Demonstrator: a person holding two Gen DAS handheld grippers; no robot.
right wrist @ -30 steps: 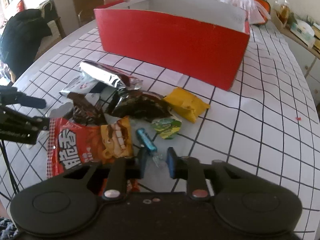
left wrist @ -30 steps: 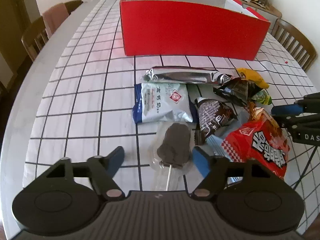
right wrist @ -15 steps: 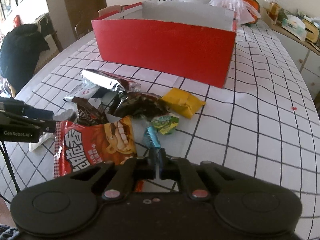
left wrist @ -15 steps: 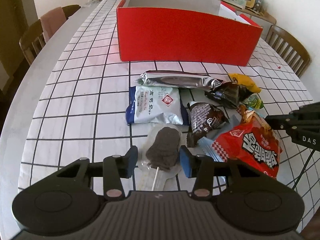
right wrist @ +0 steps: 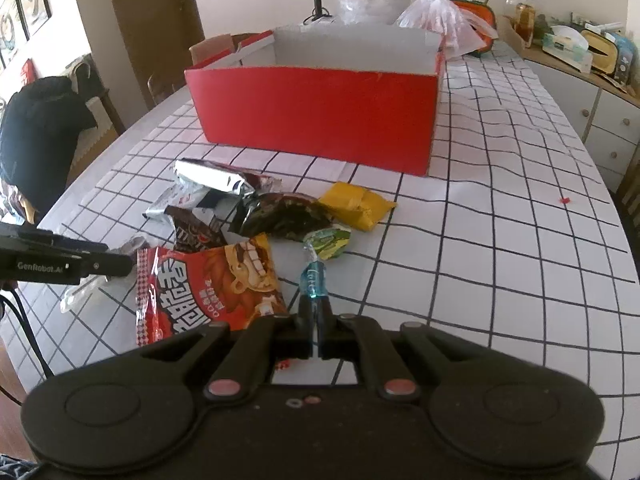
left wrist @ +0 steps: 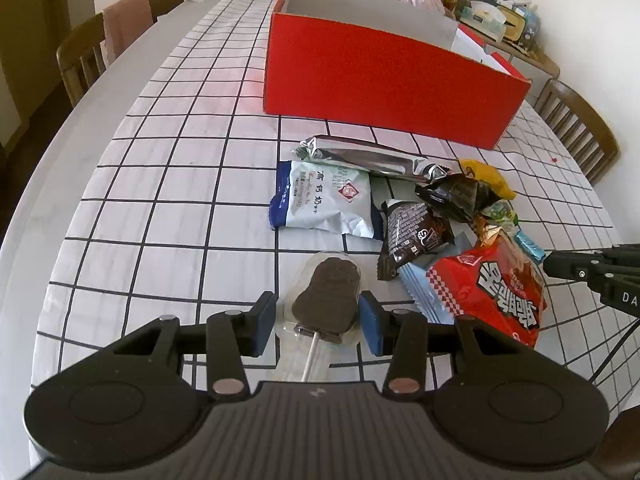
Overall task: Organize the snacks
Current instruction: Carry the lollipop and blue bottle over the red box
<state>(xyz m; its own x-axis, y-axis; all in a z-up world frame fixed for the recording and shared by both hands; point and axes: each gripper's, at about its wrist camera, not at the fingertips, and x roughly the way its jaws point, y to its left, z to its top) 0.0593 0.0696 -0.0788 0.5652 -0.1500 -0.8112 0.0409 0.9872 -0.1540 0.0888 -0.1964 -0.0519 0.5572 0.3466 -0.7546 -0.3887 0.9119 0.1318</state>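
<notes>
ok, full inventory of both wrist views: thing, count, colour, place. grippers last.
box: 1, red, open top, far side of table
tablecloth: 1, white with black grid, covers table
chocolate lollipop: 1, brown in clear wrap, between left pads
milk pouch: 1, white and blue, left of pile
foil pack: 1, silver, nearest the box
dark wrappers: 2, brown-black, pile centre
yellow pack: 1, right of pile
green candy: 1, beside yellow pack
red chip bag: 1, front of pile
teal candy: 1, in right jaws
chairs: 3 in view, wooden, around table
left gripper: shut on lollipop
right gripper: shut on teal candy
</notes>
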